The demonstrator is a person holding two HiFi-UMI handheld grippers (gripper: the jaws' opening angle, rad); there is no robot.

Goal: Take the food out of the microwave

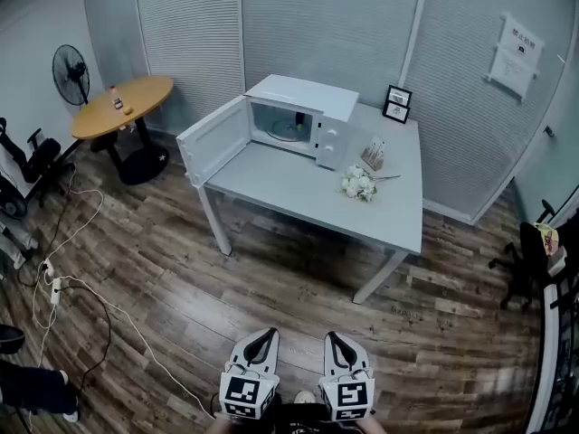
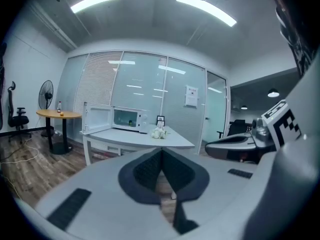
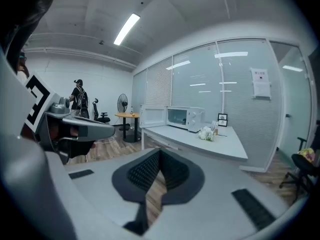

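Wood-plank floor (image 1: 271,278) is shown across the near field. The left gripper (image 1: 269,334) and right gripper (image 1: 332,337) are held side by side at the lower edge, pointed slightly downward toward the far surface. In each gripper view the jaws are seen pressed together at their tips, with nothing between them. This closed, empty carry is judged to suit an approach during which nothing is yet within reach. Both grippers are well apart from the task's things, so the task is judged to be at its outset, with the floor not yet crossed. A pale cable (image 1: 99,306) is laid over the planks at the left, away from the straight path ahead.

Farther off, a grey surface (image 1: 298,188) is set before the blinds. The microwave (image 1: 303,111) is stood on its back left part. Its door (image 1: 215,139) is swung open to the left, so that the cavity is exposed to the front. The food (image 1: 291,132), a yellowish portion on what appears to be a plate, is seen inside the cavity and has not been taken out. Flowers (image 1: 359,184) and two frames (image 1: 397,104) are placed to the right of the microwave, clear of the door's swing. The bare stretch before the cavity is judged a ready place for setting the food down. Farthest left, a round wooden surface (image 1: 122,107) and a fan (image 1: 71,72) are stood apart from the work.
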